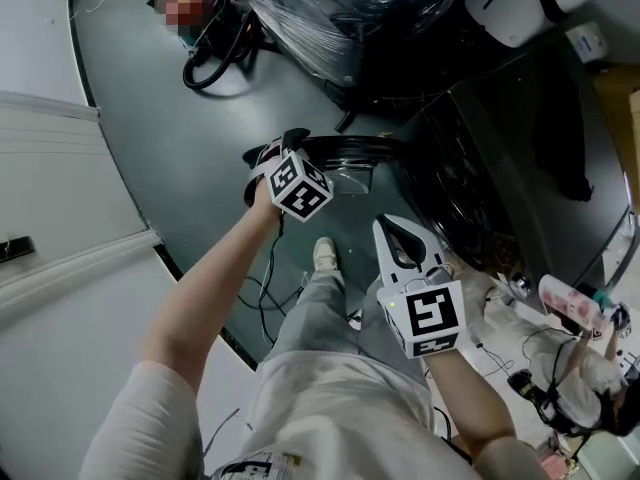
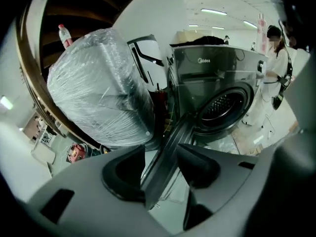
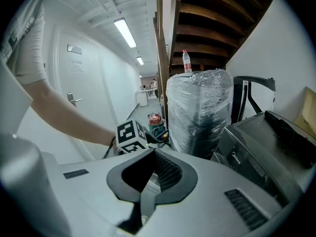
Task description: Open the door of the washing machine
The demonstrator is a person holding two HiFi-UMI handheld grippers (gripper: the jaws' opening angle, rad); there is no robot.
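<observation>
The dark washing machine (image 1: 520, 148) stands at the right, and its round drum opening (image 2: 222, 105) is uncovered. Its door (image 1: 350, 153) is swung out to the left. My left gripper (image 1: 290, 146) is at the door's outer rim. In the left gripper view the door edge (image 2: 170, 132) runs between the spread jaws of the left gripper (image 2: 162, 154), with a gap on the right side. My right gripper (image 1: 385, 226) hangs nearer my body, off the machine, its fingers closed together on nothing. In the right gripper view the right gripper (image 3: 154, 154) shows closed tips.
A tall bundle wrapped in clear plastic (image 1: 350, 8) stands beside the machine, with a bottle (image 3: 186, 62) behind it. Black cables (image 1: 215, 58) lie on the dark floor. A white wall panel (image 1: 60, 188) is at the left. Another person (image 2: 274, 48) stands beyond the machine.
</observation>
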